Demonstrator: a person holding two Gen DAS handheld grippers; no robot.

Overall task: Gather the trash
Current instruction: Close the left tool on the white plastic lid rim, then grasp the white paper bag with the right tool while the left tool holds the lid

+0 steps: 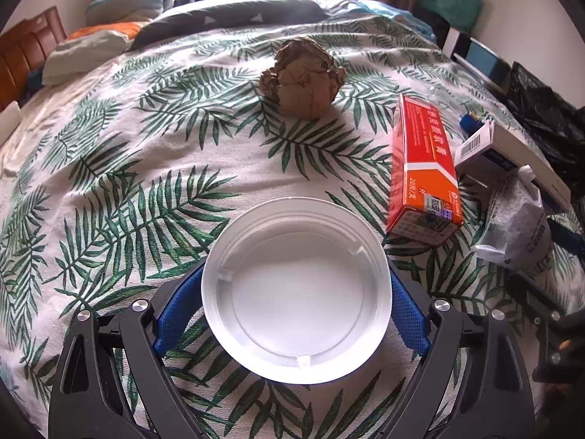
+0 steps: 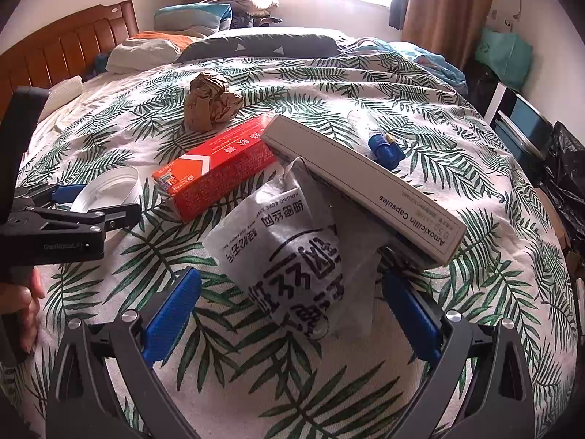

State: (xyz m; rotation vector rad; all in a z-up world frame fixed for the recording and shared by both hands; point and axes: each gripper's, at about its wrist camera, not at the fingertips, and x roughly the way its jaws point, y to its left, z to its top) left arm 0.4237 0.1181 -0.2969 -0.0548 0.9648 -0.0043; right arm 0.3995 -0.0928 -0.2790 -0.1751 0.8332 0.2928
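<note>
A round white plastic lid [image 1: 296, 292] sits between the blue pads of my left gripper [image 1: 296, 311], which press on its rim from both sides. In the right wrist view the lid [image 2: 109, 188] is tilted in the left gripper [image 2: 73, 201]. My right gripper [image 2: 292, 314] stands open around a white plastic bag [image 2: 289, 241] with black print, pads clear of it. A grey-white medicine box [image 2: 365, 186] rests on that bag. An orange carton [image 2: 219, 172] and a crumpled brown paper ball [image 2: 210, 104] lie farther back on the leaf-print bedspread [image 2: 365, 84].
A small blue cap [image 2: 384, 146] lies behind the medicine box. A black bin bag [image 2: 566, 183] hangs off the bed's right side. Pillows [image 2: 256, 45] and a wooden headboard [image 2: 55, 55] are at the far end. A person's hand [image 2: 29, 303] holds the left gripper's handle.
</note>
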